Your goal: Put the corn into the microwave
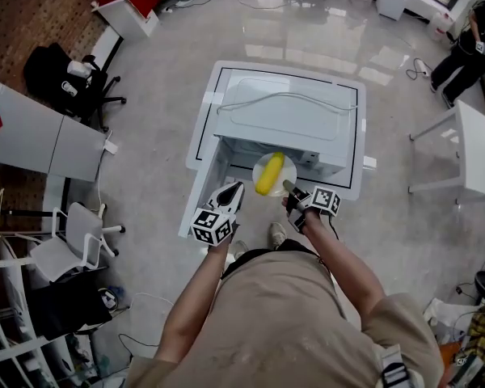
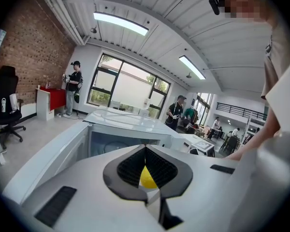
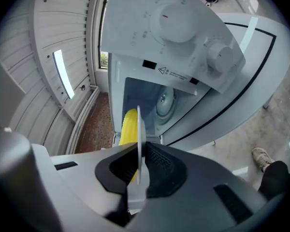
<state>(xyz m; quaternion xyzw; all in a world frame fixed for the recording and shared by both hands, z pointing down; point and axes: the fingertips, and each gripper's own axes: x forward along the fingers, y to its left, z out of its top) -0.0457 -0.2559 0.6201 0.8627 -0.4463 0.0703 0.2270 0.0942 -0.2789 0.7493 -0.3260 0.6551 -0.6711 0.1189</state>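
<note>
Your right gripper (image 1: 290, 189) jaws clamp the plate (image 1: 290, 171) rim; left gripper (image 1: 238, 187) jaws are shut, empty. Keep it level into the microwave (image 1: 291, 111); the corn (image 1: 270, 175) may roll.

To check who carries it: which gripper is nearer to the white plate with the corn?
Right. The right gripper pinches the rim of the plate; the left gripper sits at its left side, not holding it.

corn (image 1: 270, 174): whole yellow cob, lying flat on a small white plate (image 1: 288, 175), frame centre
microwave (image 1: 287, 111): white, upper centre, door swung open at left; corn just outside the cavity opening
</note>
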